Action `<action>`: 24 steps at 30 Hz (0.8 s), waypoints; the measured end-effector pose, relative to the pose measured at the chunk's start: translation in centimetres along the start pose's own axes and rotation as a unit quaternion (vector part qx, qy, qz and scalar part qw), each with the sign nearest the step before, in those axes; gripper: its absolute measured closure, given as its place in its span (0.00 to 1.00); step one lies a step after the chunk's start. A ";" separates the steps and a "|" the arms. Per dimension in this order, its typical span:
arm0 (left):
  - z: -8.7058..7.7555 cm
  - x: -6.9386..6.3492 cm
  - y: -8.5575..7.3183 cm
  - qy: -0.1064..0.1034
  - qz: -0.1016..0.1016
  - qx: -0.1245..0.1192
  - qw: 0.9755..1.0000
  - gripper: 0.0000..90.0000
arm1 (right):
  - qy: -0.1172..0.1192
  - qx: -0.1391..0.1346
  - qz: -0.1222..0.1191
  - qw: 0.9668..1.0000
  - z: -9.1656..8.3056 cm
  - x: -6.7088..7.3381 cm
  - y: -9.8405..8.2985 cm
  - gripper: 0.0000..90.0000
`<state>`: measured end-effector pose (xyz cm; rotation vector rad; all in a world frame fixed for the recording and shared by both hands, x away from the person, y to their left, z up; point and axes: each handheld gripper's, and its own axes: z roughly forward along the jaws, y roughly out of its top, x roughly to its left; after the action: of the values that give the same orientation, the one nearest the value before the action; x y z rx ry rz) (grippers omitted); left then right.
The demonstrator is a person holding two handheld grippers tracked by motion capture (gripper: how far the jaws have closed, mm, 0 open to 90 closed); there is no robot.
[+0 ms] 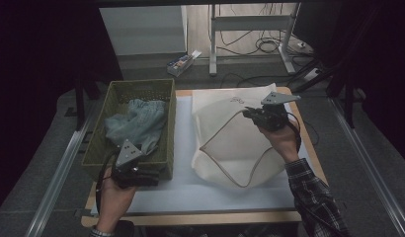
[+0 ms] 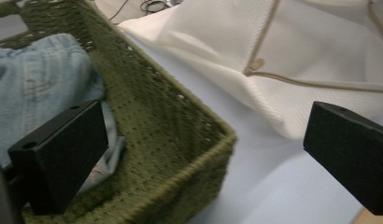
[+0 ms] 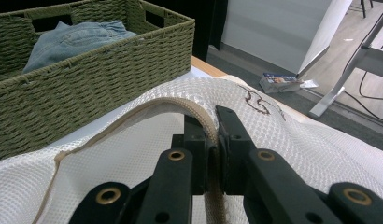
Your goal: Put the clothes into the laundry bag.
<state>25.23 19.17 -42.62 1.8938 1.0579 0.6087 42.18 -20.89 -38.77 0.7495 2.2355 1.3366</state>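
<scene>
A white mesh bag with a tan trim lies on the table's right half. My right gripper hangs over its far part, shut on the raised tan trim; the strip runs between the jaws of the right gripper. On the left stands a green woven basket holding a pale denim garment. My left gripper is at the basket's near right corner, open. In the left gripper view the left gripper has its jaws wide apart over the basket, with denim inside and the bag beyond.
A white sheet covers the wooden table. On the floor behind lie a small box, desk legs and cables. Metal rails run along both sides of the table.
</scene>
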 end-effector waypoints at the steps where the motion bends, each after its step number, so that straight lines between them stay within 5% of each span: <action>1: 0.2 0.2 0.0 -0.001 -0.003 0.002 1.000 0.00 | 0.000 0.000 -0.001 1.000 0.0 0.0 0.0 0.92; 14: 2.3 2.8 0.9 0.031 0.011 0.044 0.998 0.01 | -0.001 0.000 -0.002 1.000 0.0 -0.1 -0.1 0.91; 19: 3.3 4.1 1.4 0.026 -0.014 0.058 0.998 0.01 | -0.002 0.000 -0.005 1.000 0.0 -0.1 -0.1 0.91; 24: 4.1 5.0 1.9 0.032 -0.016 0.072 0.997 0.01 | -0.001 0.000 -0.004 1.000 0.0 -0.1 -0.1 0.91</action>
<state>31.73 21.08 -43.04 1.9883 1.1995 0.5907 42.26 -21.04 -38.83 0.7411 2.2343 1.3322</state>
